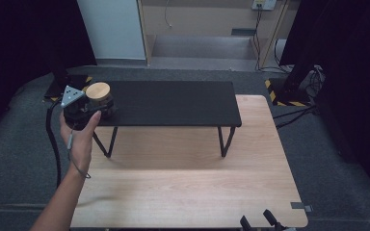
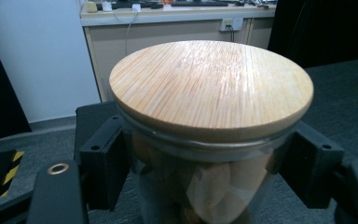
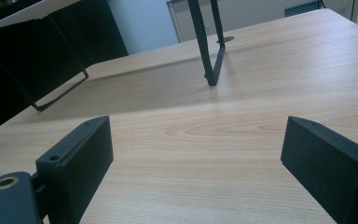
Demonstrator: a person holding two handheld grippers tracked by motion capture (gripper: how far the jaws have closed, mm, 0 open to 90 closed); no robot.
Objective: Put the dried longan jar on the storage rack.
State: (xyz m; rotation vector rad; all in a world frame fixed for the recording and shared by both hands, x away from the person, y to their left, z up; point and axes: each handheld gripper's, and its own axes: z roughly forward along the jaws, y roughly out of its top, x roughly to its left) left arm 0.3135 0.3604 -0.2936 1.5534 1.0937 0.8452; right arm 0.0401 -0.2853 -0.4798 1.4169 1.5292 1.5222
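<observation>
A glass jar with a round bamboo lid (image 1: 98, 90) (image 2: 210, 88) stands at the left end of the black shelf (image 1: 173, 102). Pale round pieces show through its glass. My left gripper (image 1: 87, 107) (image 2: 205, 172) is shut on the jar, one black jaw pressed to each side just under the lid, a hand holding it from the near side. My right gripper (image 1: 259, 219) (image 3: 196, 163) rests low at the table's near edge, its jaws wide open over bare wood with nothing between them.
The black shelf stands on thin metal legs (image 1: 225, 140) (image 3: 209, 46) at the far half of the wooden table (image 1: 188, 183). Grey carpet surrounds the table. A cabinet and wall sockets stand behind, with yellow-black striped bases at both sides.
</observation>
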